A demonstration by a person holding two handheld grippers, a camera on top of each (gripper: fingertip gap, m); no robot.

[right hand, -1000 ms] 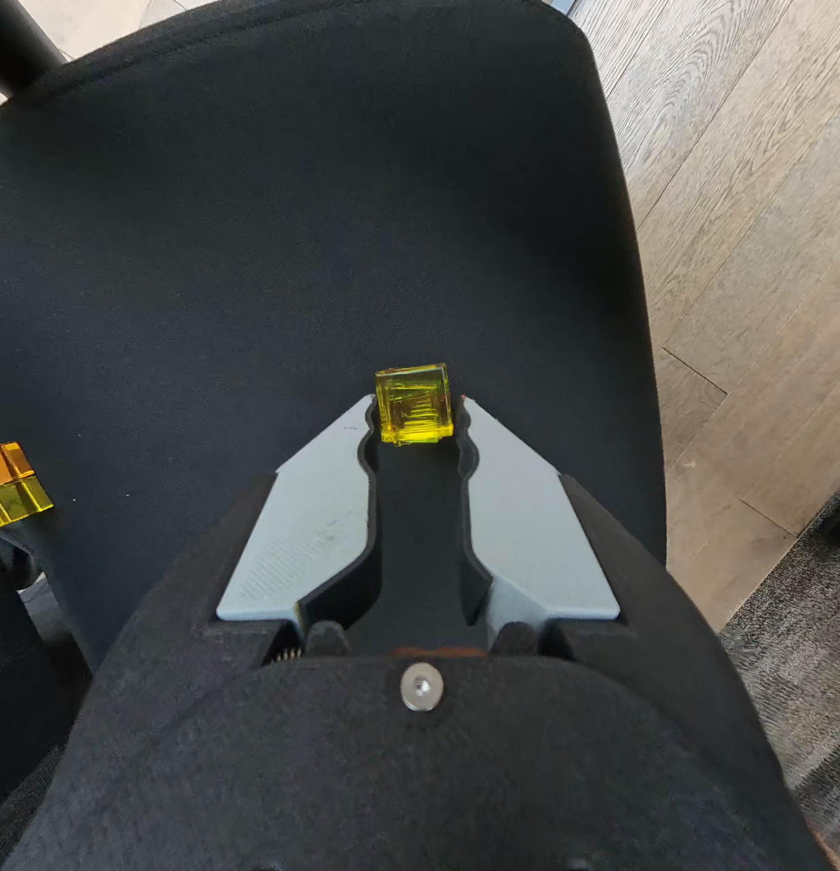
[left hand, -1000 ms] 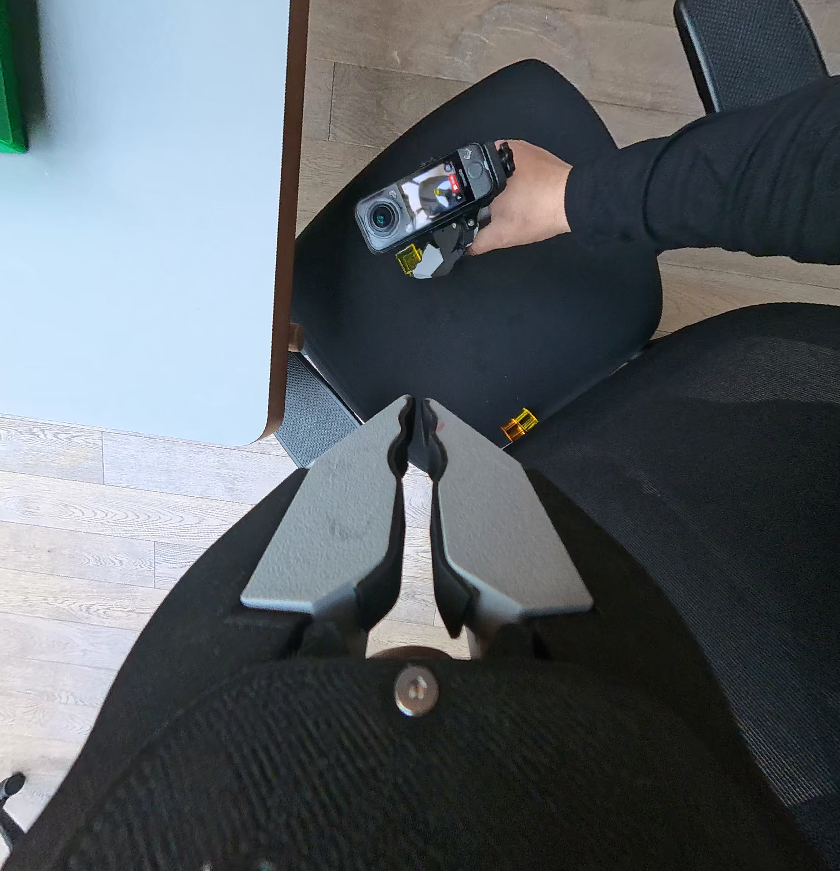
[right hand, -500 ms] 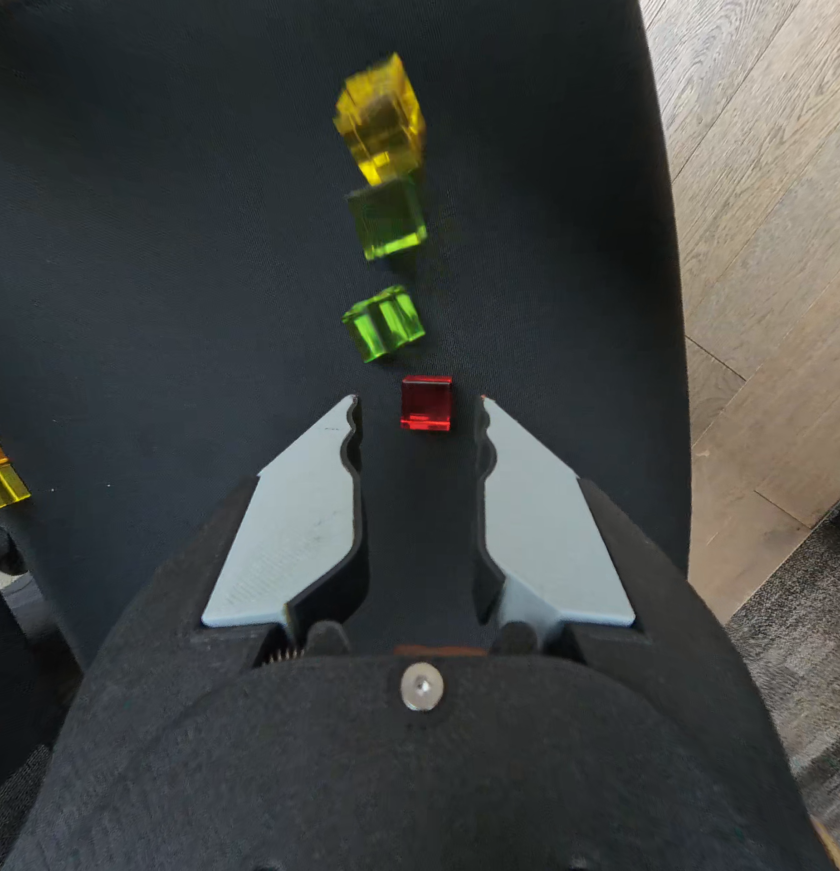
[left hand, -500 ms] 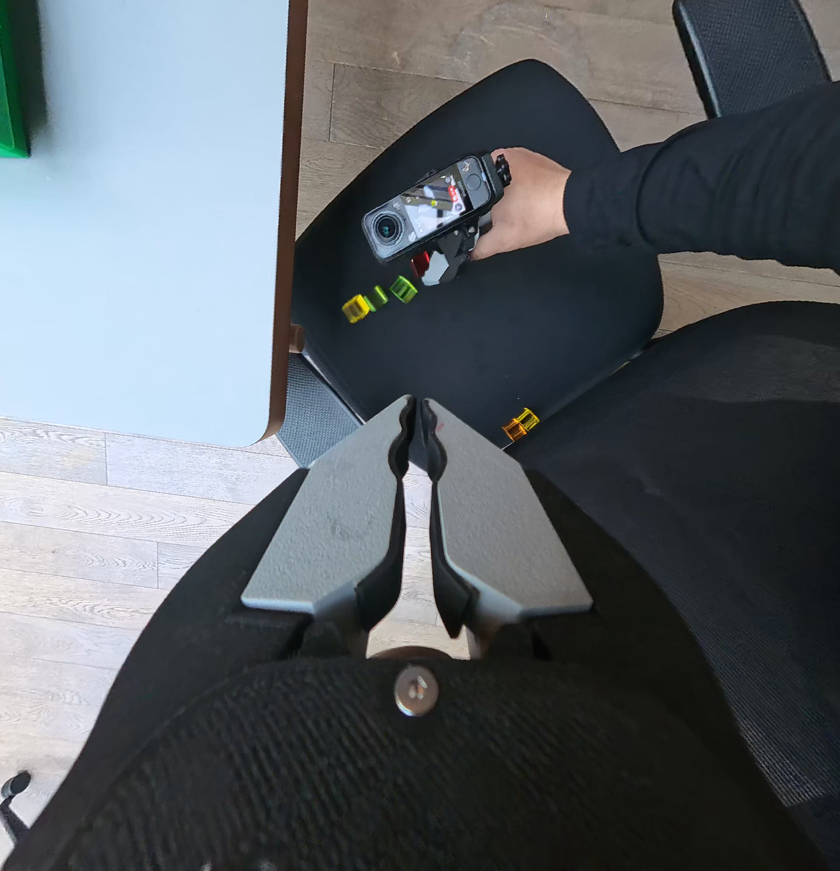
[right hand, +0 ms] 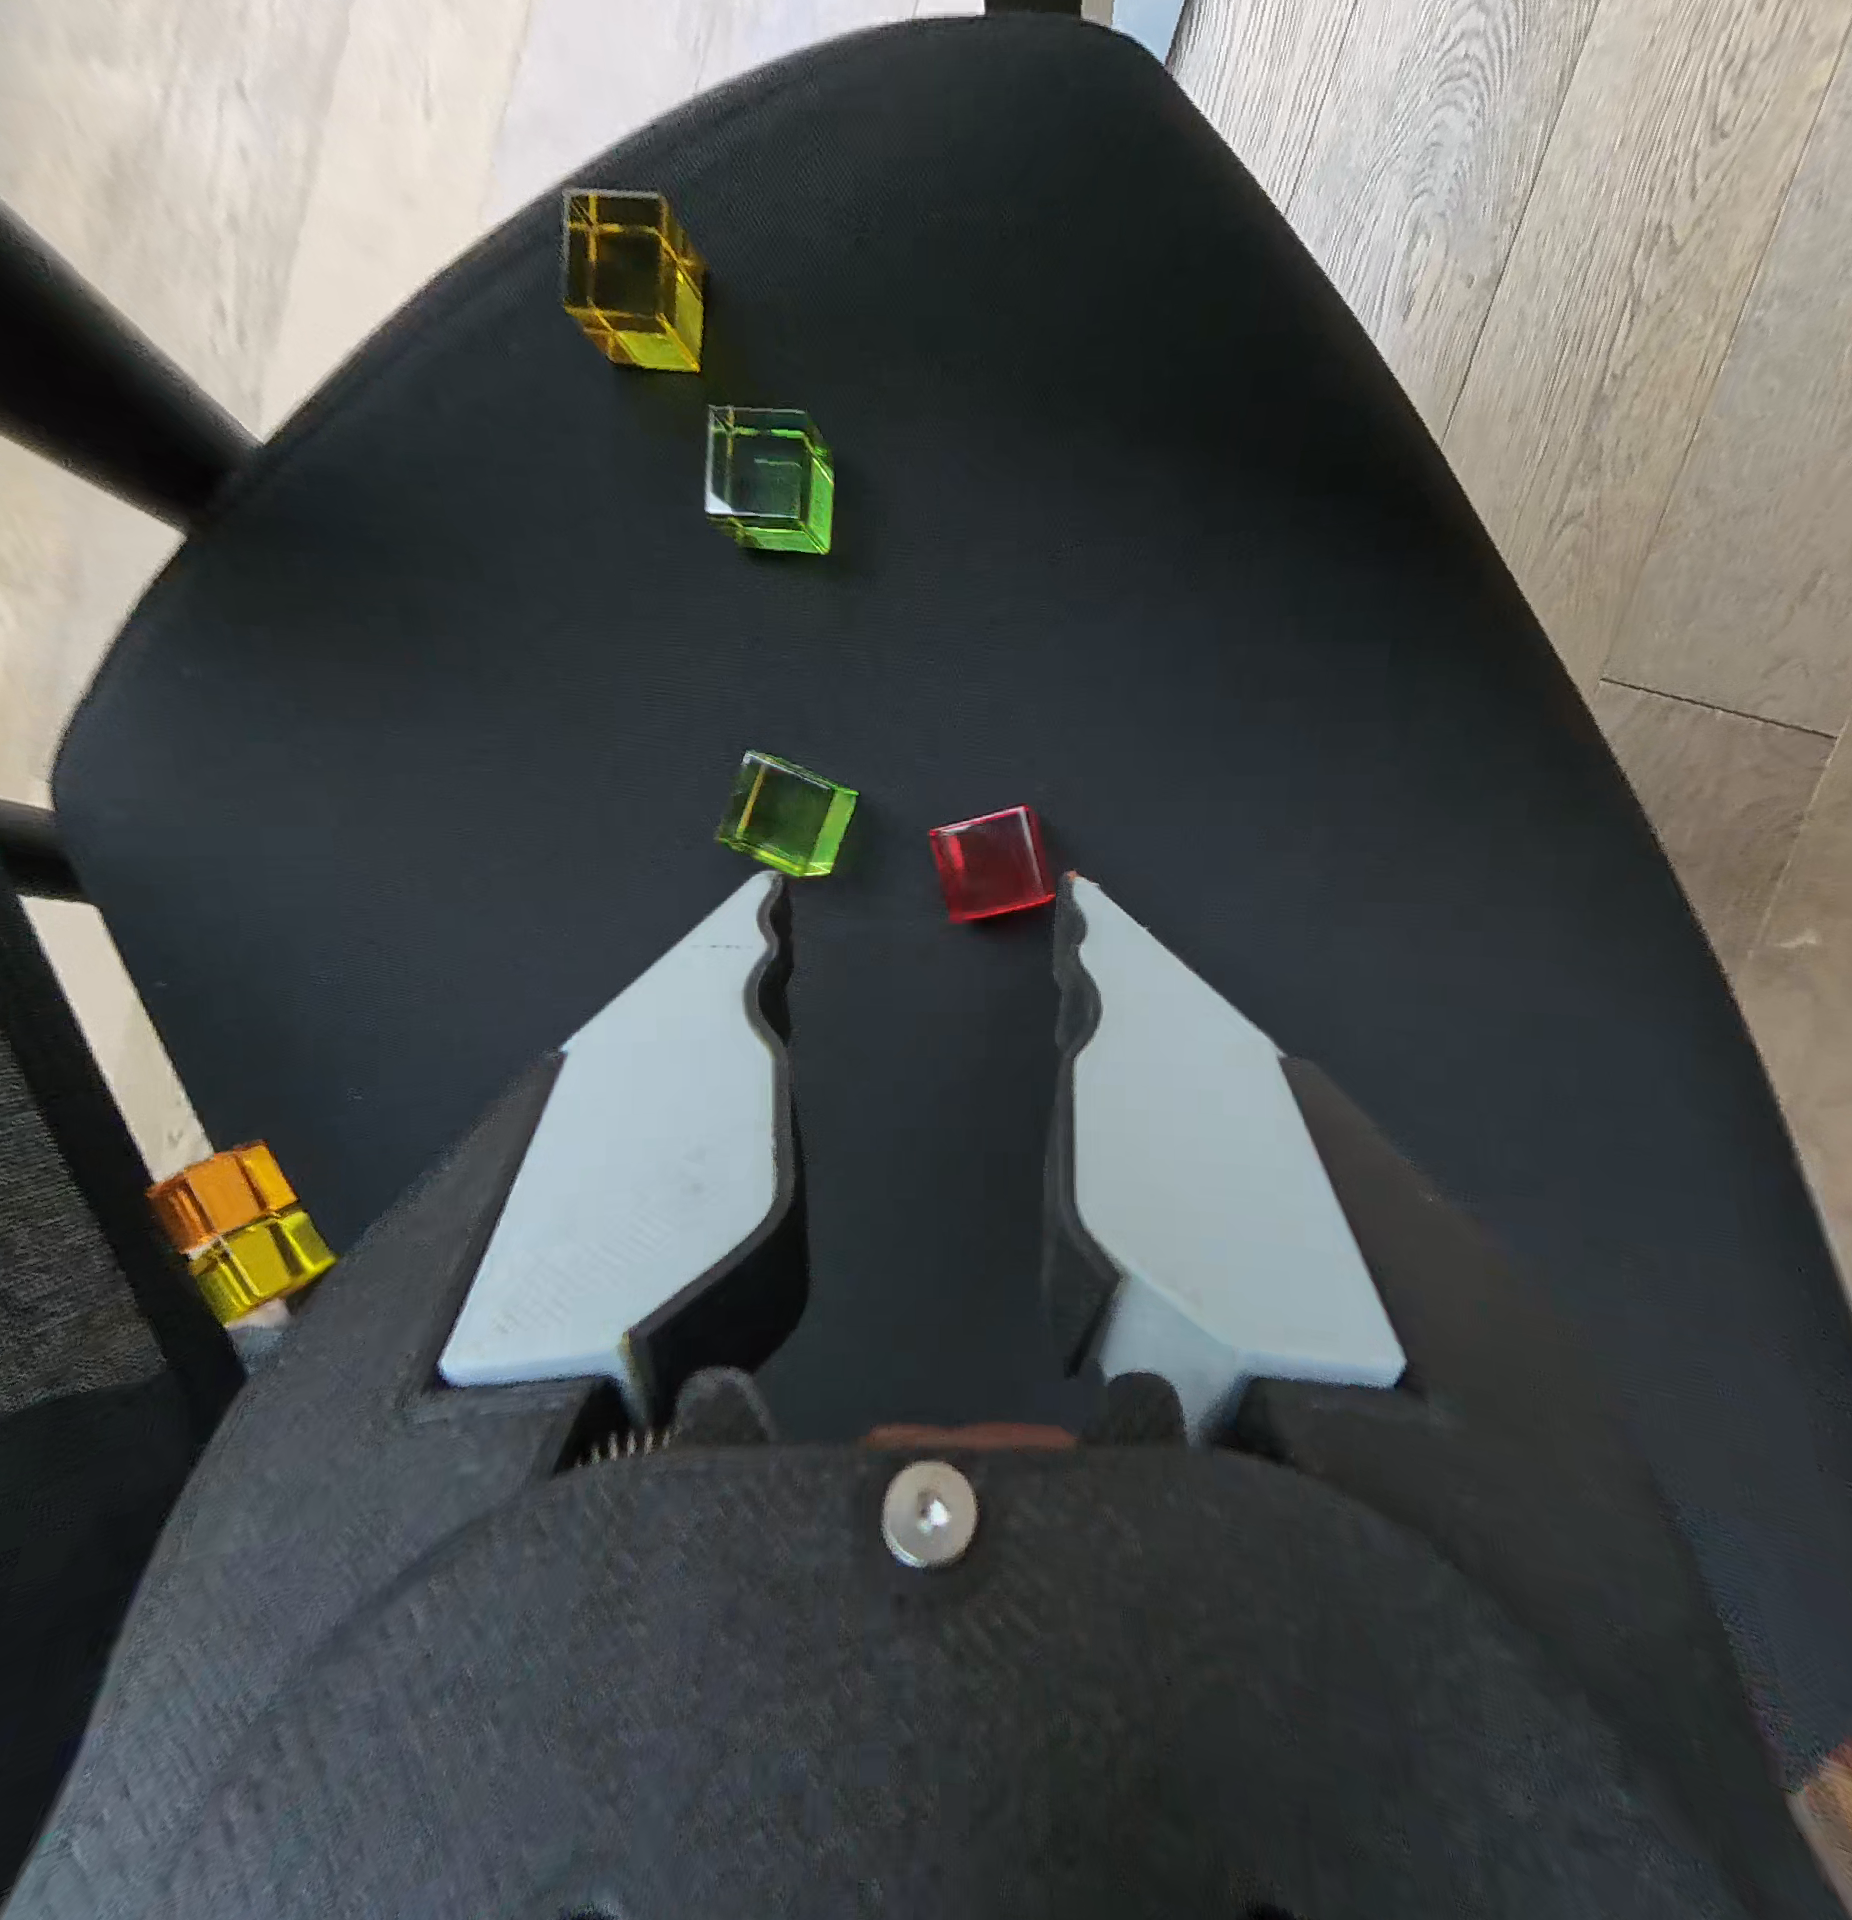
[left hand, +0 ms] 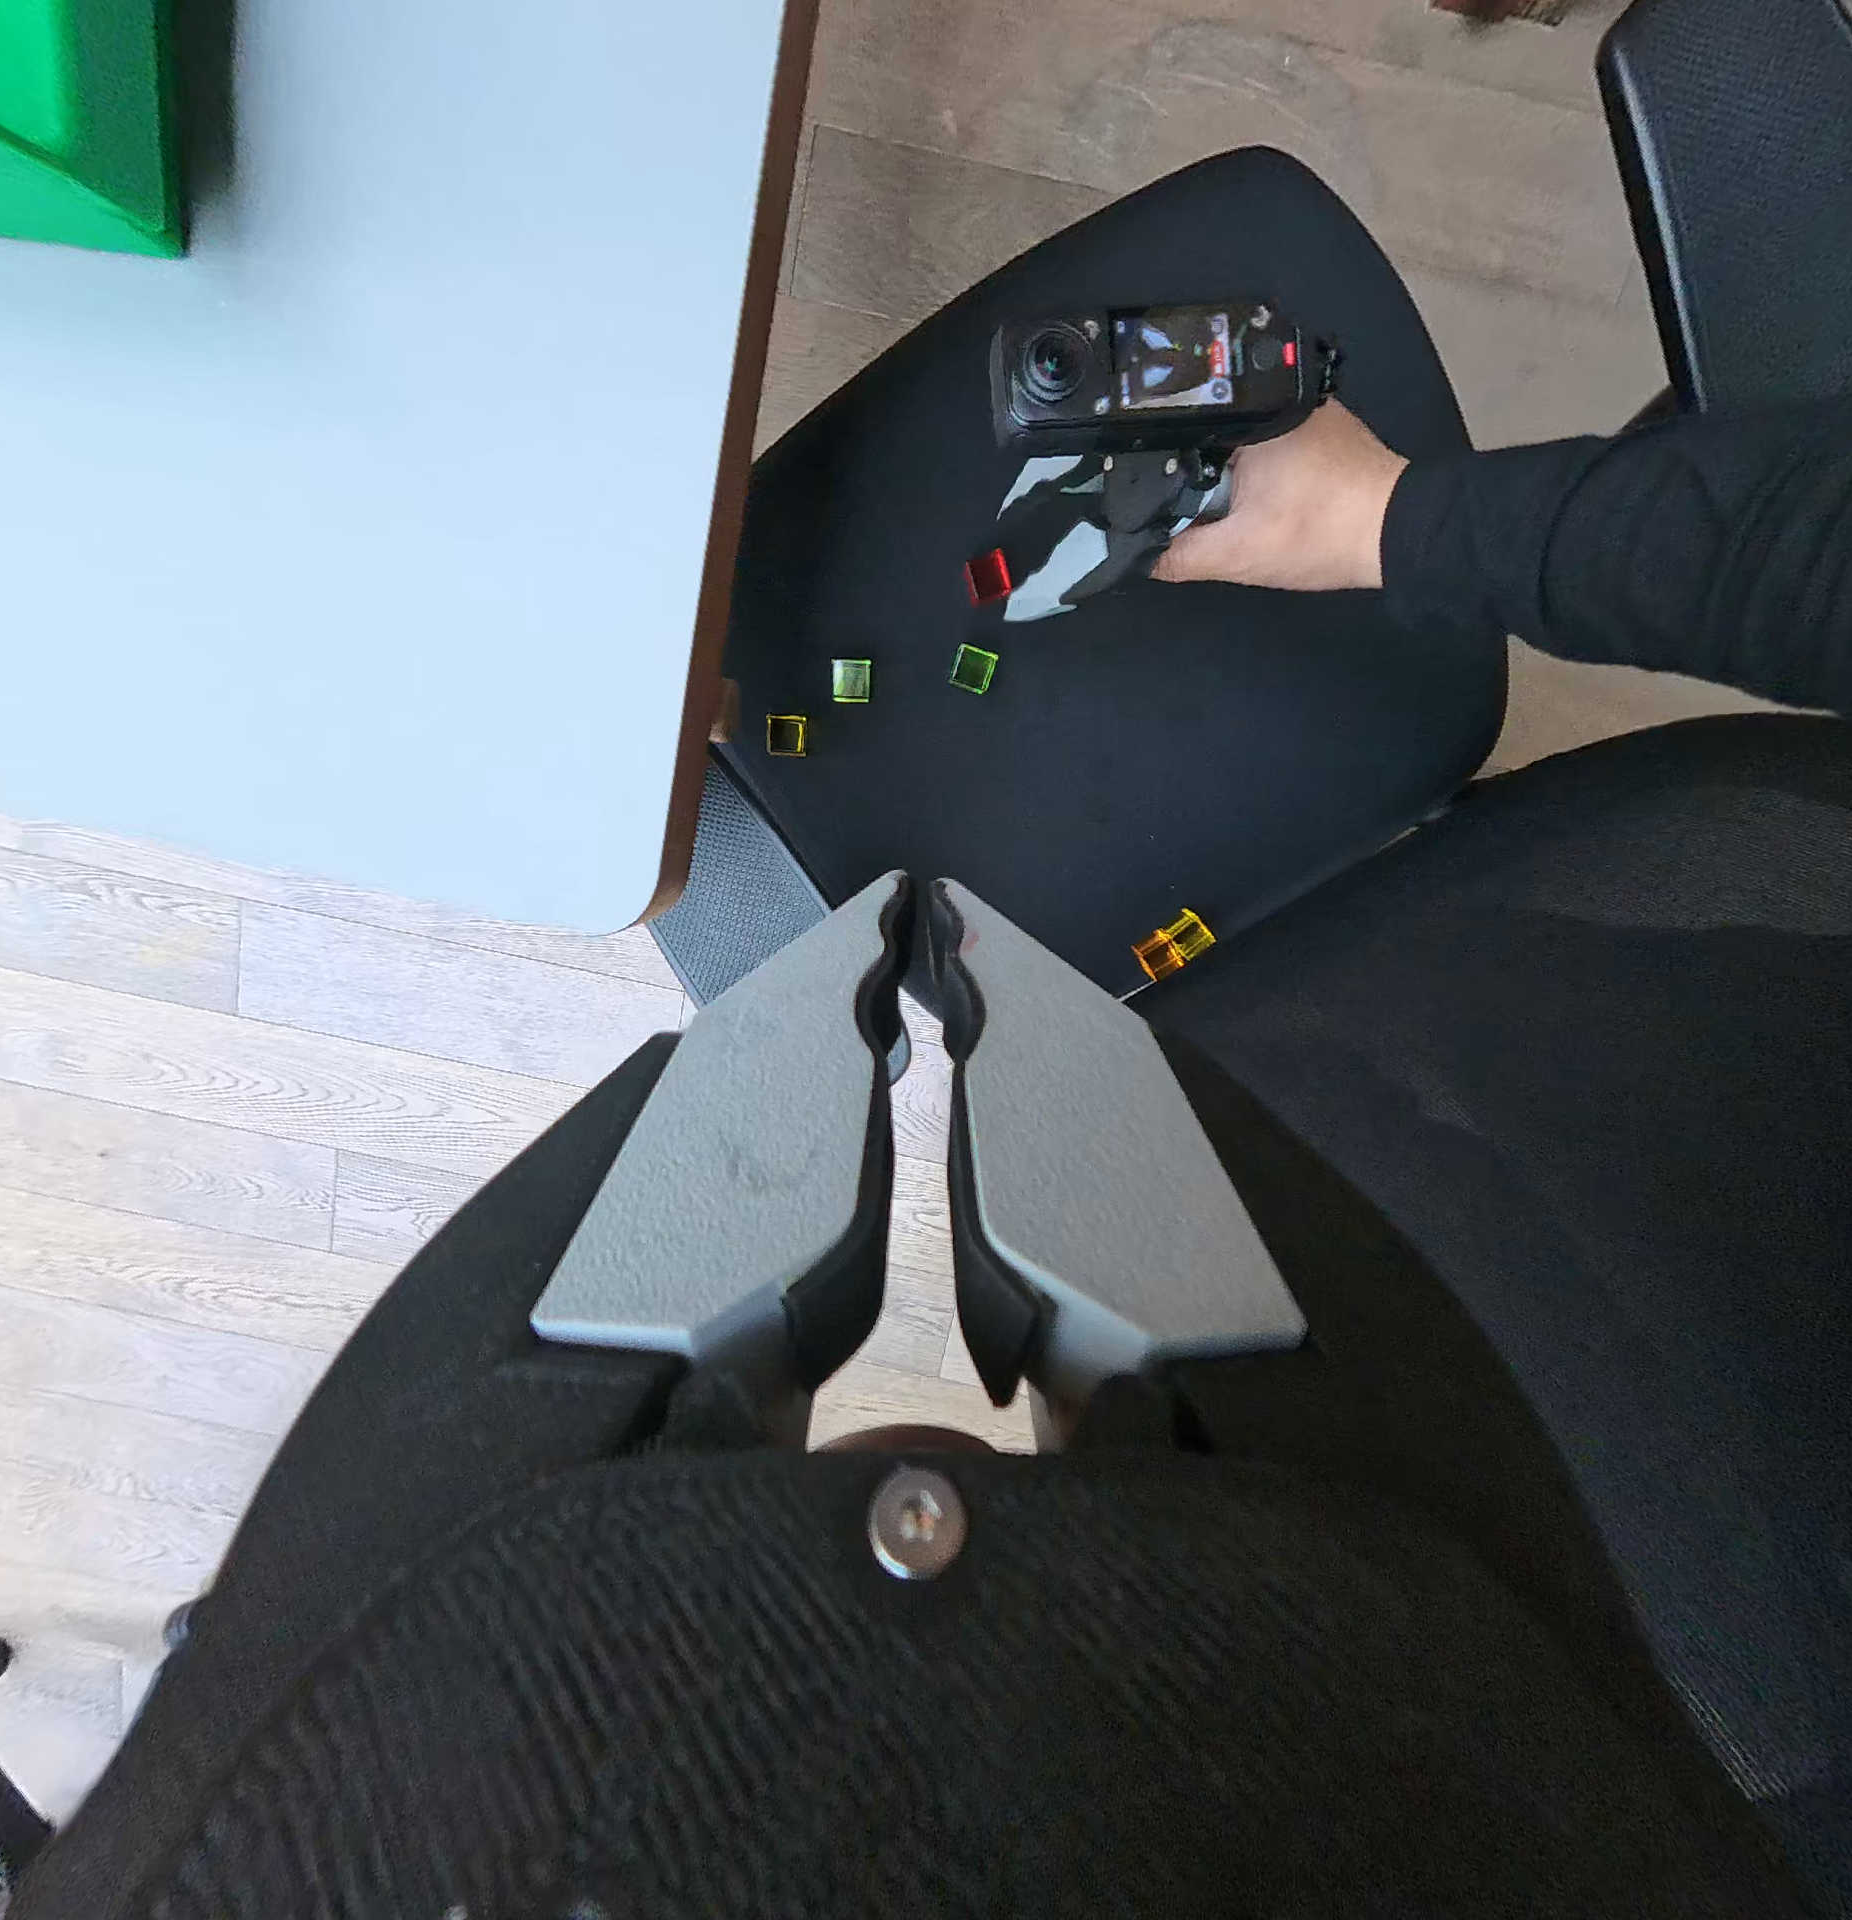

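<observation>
Right gripper (right hand: 917, 899): jaws spread, empty, red cube (right hand: 989, 862) just ahead on chair seat (right hand: 382, 727).
Left gripper (left hand: 920, 909): jaws pressed together, empty.

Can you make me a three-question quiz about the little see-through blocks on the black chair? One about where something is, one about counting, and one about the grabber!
1. Where is the red block?
A. On the table
B. On the chair seat, just ahead of the right hand-held gripper
C. On the floor

2. How many green blocks lie on the seat?
A. Two
B. Four
C. None

3. How is the right hand-held gripper?
A. Shut on a yellow block
B. Shut and empty
C. Open and empty

Answers: 1 B, the red block sits by the right fingertip. 2 A, the near green block and the far green block. 3 C, its fingers stand apart with only bare seat between them.
</observation>
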